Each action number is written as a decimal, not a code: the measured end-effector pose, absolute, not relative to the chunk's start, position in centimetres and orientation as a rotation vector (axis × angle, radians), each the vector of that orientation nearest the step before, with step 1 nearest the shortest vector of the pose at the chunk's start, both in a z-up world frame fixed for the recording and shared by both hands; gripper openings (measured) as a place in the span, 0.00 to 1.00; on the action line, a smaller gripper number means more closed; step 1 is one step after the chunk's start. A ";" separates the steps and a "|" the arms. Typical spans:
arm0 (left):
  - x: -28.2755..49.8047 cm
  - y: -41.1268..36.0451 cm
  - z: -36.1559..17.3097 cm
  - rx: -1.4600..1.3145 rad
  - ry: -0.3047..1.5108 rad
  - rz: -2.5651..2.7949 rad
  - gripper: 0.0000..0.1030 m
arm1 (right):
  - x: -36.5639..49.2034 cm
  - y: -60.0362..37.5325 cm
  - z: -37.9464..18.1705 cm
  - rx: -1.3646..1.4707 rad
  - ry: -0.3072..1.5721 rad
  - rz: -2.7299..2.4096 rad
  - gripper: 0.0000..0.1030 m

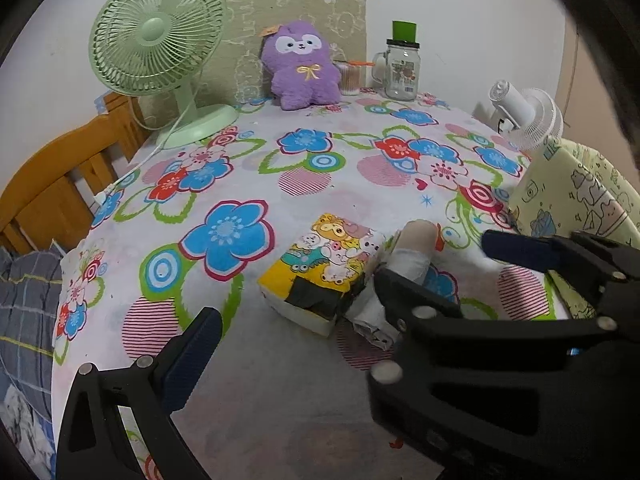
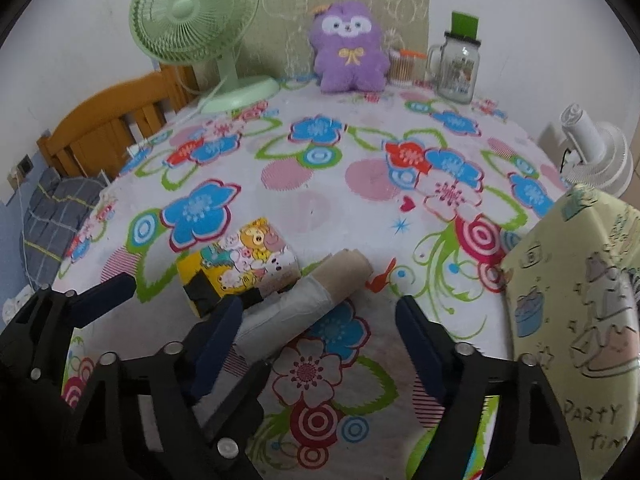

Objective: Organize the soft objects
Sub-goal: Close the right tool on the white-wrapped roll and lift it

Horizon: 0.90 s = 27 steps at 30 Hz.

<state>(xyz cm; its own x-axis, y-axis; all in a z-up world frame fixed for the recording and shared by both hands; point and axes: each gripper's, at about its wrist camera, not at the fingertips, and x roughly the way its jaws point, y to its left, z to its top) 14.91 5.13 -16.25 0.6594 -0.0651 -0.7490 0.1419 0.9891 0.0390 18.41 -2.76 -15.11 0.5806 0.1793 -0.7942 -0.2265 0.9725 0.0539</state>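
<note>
The right wrist view shows the rolled bundle (image 2: 308,300) whole between the released right claw (image 2: 316,328); the left wrist view half hides it behind that claw, beside the tissue pack (image 1: 324,272), left claw (image 1: 296,308) released.

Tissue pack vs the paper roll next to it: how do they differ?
The tissue pack is a flat block in a yellow cartoon-animal wrapper; the paper roll is a plain grey-and-beige cylinder. The tissue pack sits between the left gripper's open fingers; the paper roll lies between the right gripper's open fingers. Both rest side by side on the floral tablecloth, ungripped.
</note>
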 end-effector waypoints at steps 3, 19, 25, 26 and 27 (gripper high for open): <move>15.1 5.1 -16.4 0.096 0.844 -0.115 1.00 | 19.1 -2.7 -15.9 -0.044 0.948 0.230 0.63; 15.9 5.4 -17.4 0.085 0.891 -0.122 1.00 | 20.1 -2.1 -17.1 -0.048 0.983 0.267 0.28; 15.7 4.3 -16.8 0.102 0.877 -0.129 1.00 | 19.4 -3.0 -16.2 -0.054 0.938 0.255 0.22; 15.6 4.1 -16.7 0.113 0.870 -0.124 1.00 | 19.3 -3.2 -15.9 -0.069 0.923 0.241 0.21; 15.6 4.0 -16.6 0.119 0.865 -0.121 1.00 | 19.2 -3.5 -15.8 -0.069 0.918 0.236 0.20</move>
